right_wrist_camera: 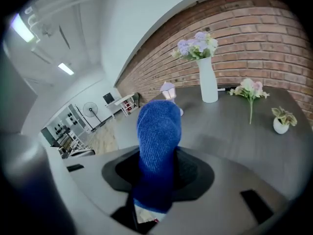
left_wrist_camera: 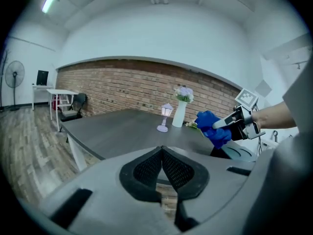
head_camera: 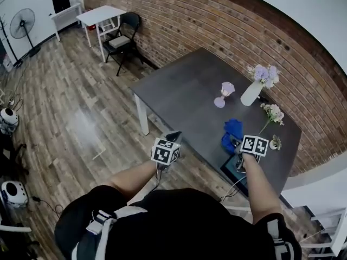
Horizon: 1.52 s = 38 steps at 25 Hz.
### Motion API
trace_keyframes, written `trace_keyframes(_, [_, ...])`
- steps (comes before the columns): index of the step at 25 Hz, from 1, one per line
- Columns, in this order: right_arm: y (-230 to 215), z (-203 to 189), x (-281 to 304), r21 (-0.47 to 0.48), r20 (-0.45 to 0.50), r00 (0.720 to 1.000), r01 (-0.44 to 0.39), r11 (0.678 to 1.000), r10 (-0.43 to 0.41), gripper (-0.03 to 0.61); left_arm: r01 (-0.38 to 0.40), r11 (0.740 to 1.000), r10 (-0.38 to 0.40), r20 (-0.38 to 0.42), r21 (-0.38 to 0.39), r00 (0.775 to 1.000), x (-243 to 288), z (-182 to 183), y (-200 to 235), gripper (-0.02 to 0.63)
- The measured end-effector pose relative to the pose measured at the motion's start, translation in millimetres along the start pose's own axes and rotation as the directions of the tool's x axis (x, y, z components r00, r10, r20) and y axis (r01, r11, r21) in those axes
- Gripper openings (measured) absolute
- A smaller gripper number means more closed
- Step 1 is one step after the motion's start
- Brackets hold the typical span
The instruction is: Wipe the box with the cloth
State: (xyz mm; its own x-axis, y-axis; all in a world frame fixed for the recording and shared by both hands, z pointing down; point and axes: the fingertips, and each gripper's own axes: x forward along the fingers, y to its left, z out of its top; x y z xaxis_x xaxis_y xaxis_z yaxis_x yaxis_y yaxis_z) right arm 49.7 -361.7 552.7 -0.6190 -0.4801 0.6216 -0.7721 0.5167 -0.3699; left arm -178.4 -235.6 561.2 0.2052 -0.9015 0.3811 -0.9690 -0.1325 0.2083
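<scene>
Pinching the blue cloth (right_wrist_camera: pixel 157 146) tight between the fingers of the right gripper (right_wrist_camera: pixel 157 175), with a thick fold left standing out of the grip, most likely to give a soft pad for pressing and rubbing. Hangs close over the box (head_camera: pixel 232 172), a dark, flat thing lying at the near edge of the surface (head_camera: pixel 184 85), right under that gripper; hard to tell whether cloth and lid touch yet. Reads as the approach to a first stroke, with no wiping visibly begun. Keeping the left gripper (left_wrist_camera: pixel 162 153) off to the side, out past the edge of the surface and above the wooden floor, fingers (left_wrist_camera: pixel 146 170) pressed together on nothing. Spare for now, though perhaps useful for steadying the box should it slide under the rubbing. Farther out, well apart from the box and so out of the way of the wiping: a small lilac lamp (head_camera: pixel 223 93), a white vase (head_camera: pixel 252 92) of flowers, a loose flower sprig (head_camera: pixel 272 112) and a little pot (head_camera: pixel 275 142) toward the brick wall.
</scene>
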Motion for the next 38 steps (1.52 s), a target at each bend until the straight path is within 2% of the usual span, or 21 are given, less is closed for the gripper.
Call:
trace_keyframes(3, [-8, -13, -3, 0.022, -0.020, 1.000, 0.012, 1.000, -0.012, 0.155, -0.001, 1.000, 0.001, -0.013, 0.003, 1.000, -5, -4, -5, 0.009])
trace_keyframes(6, [-45, -29, -26, 0.132, -0.005, 0.999, 0.052, 0.990, -0.052, 0.155, 0.031, 0.999, -0.031, -0.030, 0.018, 0.999, 2, -5, -22, 0.009])
trace_keyframes(9, [-97, -57, -76, 0.308, 0.027, 0.990, 0.122, 0.944, -0.137, 0.155, 0.142, 0.987, -0.137, -0.070, 0.071, 0.988, 22, -9, -64, 0.009])
trace_keyframes(12, [-155, -94, -139, 0.426, 0.037, 0.965, 0.218, 0.878, -0.258, 0.155, 0.273, 0.956, -0.261, -0.114, 0.105, 0.959, 51, -18, -121, 0.009])
trace_keyframes(14, [-190, -124, -188, 0.498, 0.042, 0.935, 0.286, 0.819, -0.352, 0.156, 0.357, 0.926, -0.341, -0.138, 0.124, 0.930, 67, -23, -162, 0.009])
trace_keyframes(16, [-221, -159, -240, 0.562, 0.024, 0.891, 0.364, 0.743, -0.454, 0.156, 0.445, 0.882, -0.426, -0.143, 0.153, 0.893, 76, -22, -207, 0.009])
trace_keyframes(19, [-256, -216, -314, 0.637, -0.043, 0.817, 0.466, 0.614, -0.575, 0.156, 0.584, 0.788, -0.575, -0.104, 0.195, 0.811, 81, -6, -286, 0.009])
trace_keyframes(21, [-264, -242, -349, 0.699, -0.047, 0.793, 0.461, 0.547, -0.608, 0.156, 0.646, 0.736, -0.644, -0.088, 0.201, 0.760, 79, 0, -326, 0.009])
trace_keyframes(22, [-263, -249, -361, 0.722, -0.035, 0.786, 0.447, 0.528, -0.617, 0.156, 0.666, 0.718, -0.664, -0.088, 0.201, 0.743, 77, 0, -339, 0.009])
trace_keyframes(23, [-261, -250, -368, 0.735, -0.020, 0.783, 0.433, 0.522, -0.622, 0.156, 0.679, 0.706, -0.676, -0.093, 0.202, 0.731, 75, -1, -349, 0.009])
trace_keyframes(25, [-254, -237, -367, 0.736, 0.022, 0.794, 0.399, 0.547, -0.608, 0.156, 0.689, 0.695, -0.684, -0.105, 0.204, 0.722, 71, -3, -356, 0.009])
trace_keyframes(27, [-239, -209, -345, 0.715, 0.084, 0.826, 0.340, 0.611, -0.557, 0.156, 0.674, 0.709, -0.669, -0.108, 0.206, 0.736, 68, -3, -346, 0.009])
trace_keyframes(29, [-213, -173, -306, 0.675, 0.149, 0.873, 0.252, 0.693, -0.463, 0.156, 0.632, 0.748, -0.626, -0.099, 0.203, 0.774, 67, 0, -320, 0.009])
trace_keyframes(31, [-173, -135, -258, 0.618, 0.198, 0.921, 0.148, 0.772, -0.335, 0.156, 0.564, 0.804, -0.559, -0.082, 0.190, 0.825, 69, 5, -281, 0.009])
trace_keyframes(33, [-123, -101, -208, 0.547, 0.224, 0.956, 0.038, 0.837, -0.190, 0.156, 0.480, 0.862, -0.477, -0.058, 0.163, 0.877, 69, 12, -237, 0.009])
trace_keyframes(35, [-70, -76, -164, 0.471, 0.220, 0.974, -0.058, 0.880, -0.054, 0.156, 0.400, 0.908, -0.399, -0.032, 0.129, 0.916, 64, 21, -195, 0.009])
trace_keyframes(38, [0, -57, -109, 0.377, 0.168, 0.981, -0.157, 0.913, 0.100, 0.156, 0.312, 0.944, -0.313, -0.008, 0.105, 0.950, 52, 28, -148, 0.009])
